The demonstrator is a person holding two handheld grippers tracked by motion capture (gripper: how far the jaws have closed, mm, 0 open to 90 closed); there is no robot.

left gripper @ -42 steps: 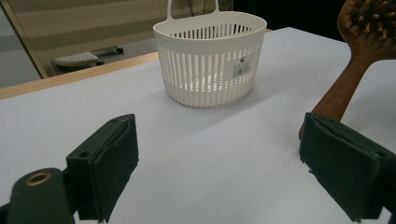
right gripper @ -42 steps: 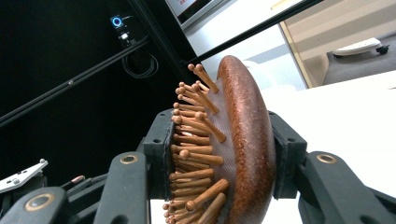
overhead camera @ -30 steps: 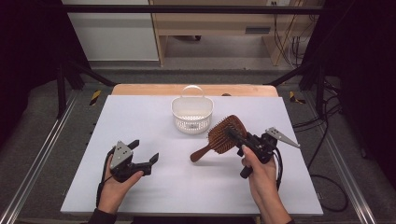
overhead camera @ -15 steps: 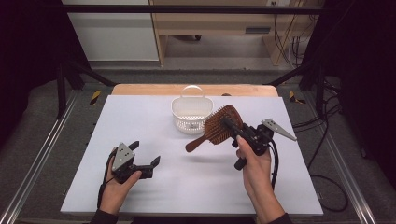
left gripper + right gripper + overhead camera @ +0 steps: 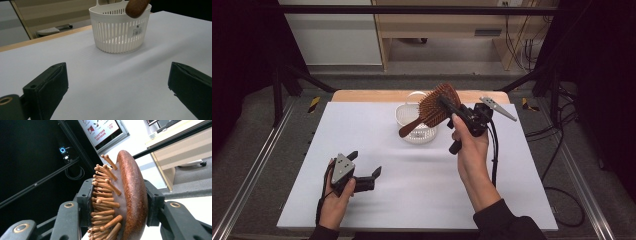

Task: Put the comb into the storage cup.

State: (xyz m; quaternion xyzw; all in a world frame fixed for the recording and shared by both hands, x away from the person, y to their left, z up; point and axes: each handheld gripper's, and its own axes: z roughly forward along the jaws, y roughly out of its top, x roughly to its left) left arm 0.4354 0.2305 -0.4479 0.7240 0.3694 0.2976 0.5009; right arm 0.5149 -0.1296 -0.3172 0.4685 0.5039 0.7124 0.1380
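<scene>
- One hairbrush (image 5: 438,106), brown wood with wooden pins; one white slotted basket (image 5: 416,131); two grippers; one white counter (image 5: 422,190).
- The right gripper (image 5: 451,106) is clamped on the hairbrush's head, holding it in the air over the basket, with the handle slanting down toward 7 o'clock above the basket's rim.
- The left gripper (image 5: 364,172) rests low on the counter at about 8 o'clock from the basket, well apart from it; its jaws have just been opening and stand wide with nothing between them.
- The high view gives the whole layout: basket near the counter's far edge at 12 o'clock, both hands and trailing cables.
- The left gripper view shows the basket's (image 5: 117,31) slots and a small label, with the hairbrush's handle tip (image 5: 137,7) hanging at its rim.
- The right gripper view shows the grip close up: one pad against the pins (image 5: 105,202), the other against the hairbrush's smooth back (image 5: 132,195).
</scene>
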